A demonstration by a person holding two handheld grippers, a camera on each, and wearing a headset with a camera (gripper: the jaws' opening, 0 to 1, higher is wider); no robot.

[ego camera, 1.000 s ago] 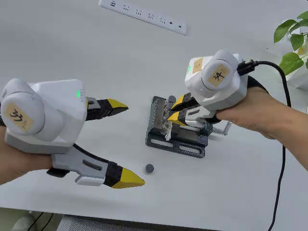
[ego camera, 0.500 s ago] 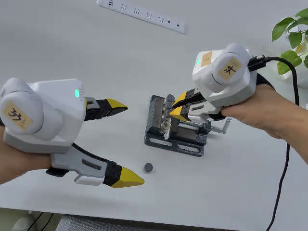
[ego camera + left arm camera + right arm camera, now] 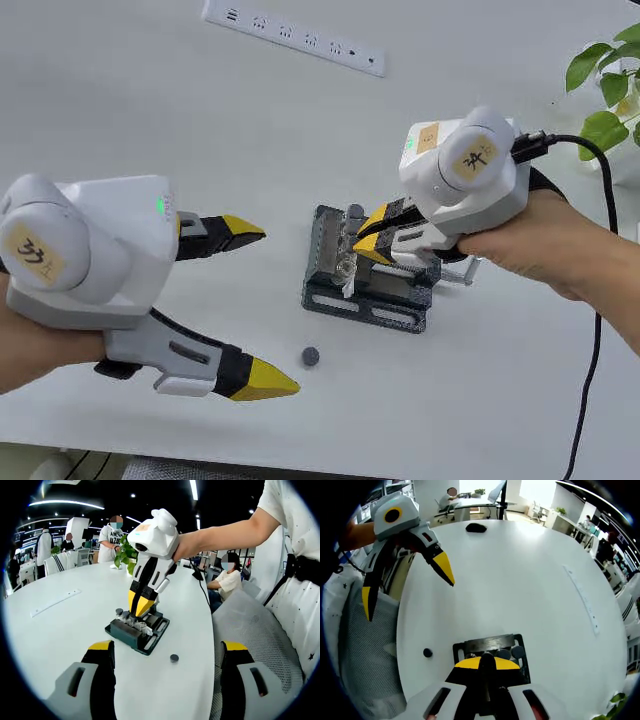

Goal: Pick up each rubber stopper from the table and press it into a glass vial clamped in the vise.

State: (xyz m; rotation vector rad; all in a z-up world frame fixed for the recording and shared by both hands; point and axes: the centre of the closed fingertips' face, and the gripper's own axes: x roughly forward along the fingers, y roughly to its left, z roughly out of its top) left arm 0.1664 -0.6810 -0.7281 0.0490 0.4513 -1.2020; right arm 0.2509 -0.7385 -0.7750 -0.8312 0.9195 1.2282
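Head view: the left tongs [image 3: 280, 306] are held spread wide, as 0.5 s before. The small dark grey rubber stopper [image 3: 311, 356] still lies on the white tabletop [image 3: 200, 110] beside their lower tip. The right tongs [image 3: 365, 236], nearly pressed together, remain over the clear glass vials [image 3: 345, 265] in the dark grey metal vise [image 3: 375, 295].

Left gripper view: the stopper [image 3: 174, 657] is seen near the vise [image 3: 135, 632].

Right gripper view: whether anything is pinched cannot be told.

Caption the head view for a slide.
Right gripper, shut, at the vise; open left gripper beside one loose stopper.
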